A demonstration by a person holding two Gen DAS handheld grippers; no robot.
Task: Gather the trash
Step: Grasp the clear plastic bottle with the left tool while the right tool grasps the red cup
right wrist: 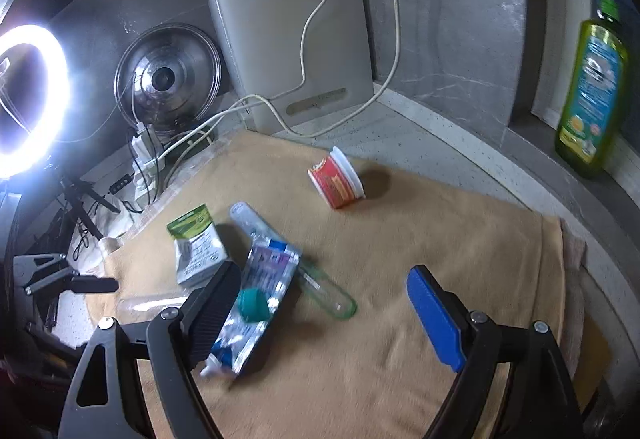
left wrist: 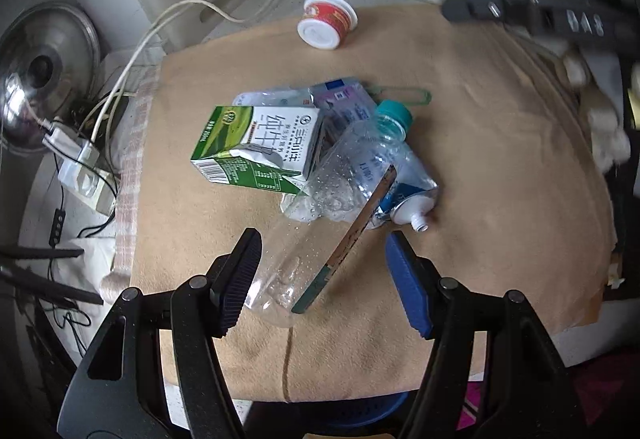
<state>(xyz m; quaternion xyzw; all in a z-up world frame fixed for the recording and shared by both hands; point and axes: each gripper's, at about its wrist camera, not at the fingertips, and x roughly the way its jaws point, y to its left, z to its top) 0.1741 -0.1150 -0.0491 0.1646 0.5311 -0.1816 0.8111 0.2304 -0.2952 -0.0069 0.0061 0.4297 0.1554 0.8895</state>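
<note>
Left wrist view: nothing is held, both tongs, left (left wrist: 320, 283) and right (right wrist: 324, 315), are open, and milk carton (left wrist: 256, 147), bottles (left wrist: 360, 167) and cup (left wrist: 326, 21) are left uncollected.

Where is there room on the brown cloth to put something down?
Bare cloth lies between the red cup and the cloth's right edge. It is crowded at the pile: milk carton, clear bottle, toothpaste tube.
</note>
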